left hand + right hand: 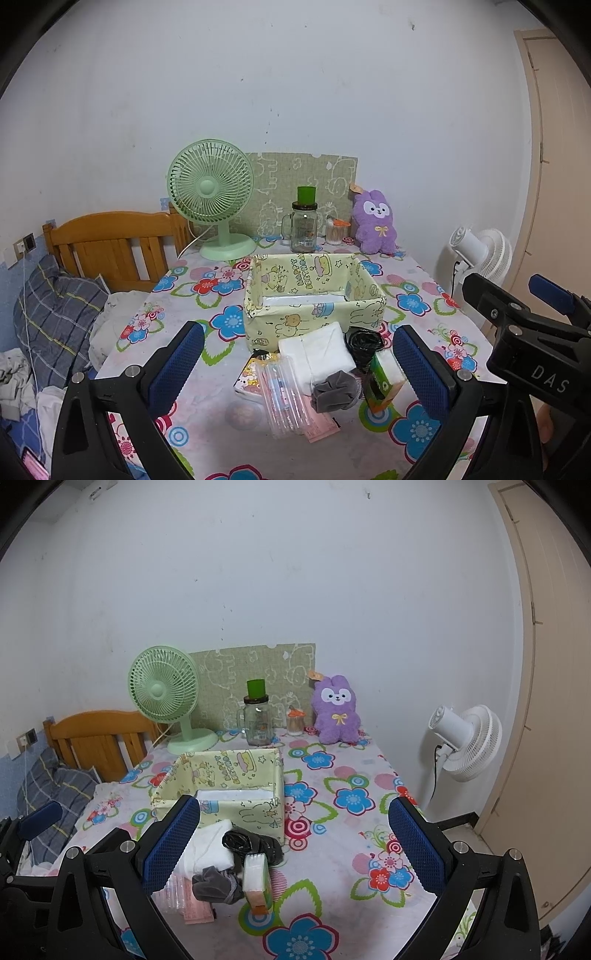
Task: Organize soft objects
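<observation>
The soft objects lie in a cluster on the flowered tablecloth [207,373], just in front of the yellow fabric box [314,291]: a white folded cloth [325,350], a grey scrunchie [334,391], a black bag roll [364,345] and a green tissue pack [382,376]. The left gripper [301,365] hovers level above the near table edge, jaws wide, framing the cluster. The right gripper [295,845] hangs beside it, jaws equally wide, empty.

Green fan [211,188], glass jar [305,229], white fan [469,740]
</observation>
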`<state>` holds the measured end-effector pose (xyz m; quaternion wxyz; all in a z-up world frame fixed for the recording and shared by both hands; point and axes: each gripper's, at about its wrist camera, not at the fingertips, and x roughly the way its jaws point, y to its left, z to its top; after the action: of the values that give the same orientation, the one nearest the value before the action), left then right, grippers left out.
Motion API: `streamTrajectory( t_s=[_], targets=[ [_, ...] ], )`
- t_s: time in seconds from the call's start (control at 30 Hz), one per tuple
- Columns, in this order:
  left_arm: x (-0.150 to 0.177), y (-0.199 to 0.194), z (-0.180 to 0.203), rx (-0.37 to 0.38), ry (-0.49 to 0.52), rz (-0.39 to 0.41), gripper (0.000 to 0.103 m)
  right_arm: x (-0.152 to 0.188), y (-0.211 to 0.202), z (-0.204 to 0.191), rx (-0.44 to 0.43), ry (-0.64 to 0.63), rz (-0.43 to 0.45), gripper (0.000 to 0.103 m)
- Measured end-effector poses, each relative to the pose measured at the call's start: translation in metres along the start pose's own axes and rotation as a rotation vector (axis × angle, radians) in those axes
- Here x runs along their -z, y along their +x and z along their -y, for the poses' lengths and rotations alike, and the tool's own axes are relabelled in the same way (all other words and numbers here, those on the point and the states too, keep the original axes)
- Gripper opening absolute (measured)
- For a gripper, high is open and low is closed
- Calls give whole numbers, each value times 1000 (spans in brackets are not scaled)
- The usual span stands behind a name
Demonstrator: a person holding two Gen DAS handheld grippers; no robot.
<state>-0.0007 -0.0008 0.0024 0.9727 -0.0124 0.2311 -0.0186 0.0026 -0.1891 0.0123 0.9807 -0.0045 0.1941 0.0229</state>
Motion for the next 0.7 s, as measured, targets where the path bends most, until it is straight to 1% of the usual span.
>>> streamTrajectory(
  t_s=[0.7],
  targets=[
    [-1, -2, -1, 3, -3, 4, 102, -2, -2, -1, 2, -1, 3, 103]
  ],
)
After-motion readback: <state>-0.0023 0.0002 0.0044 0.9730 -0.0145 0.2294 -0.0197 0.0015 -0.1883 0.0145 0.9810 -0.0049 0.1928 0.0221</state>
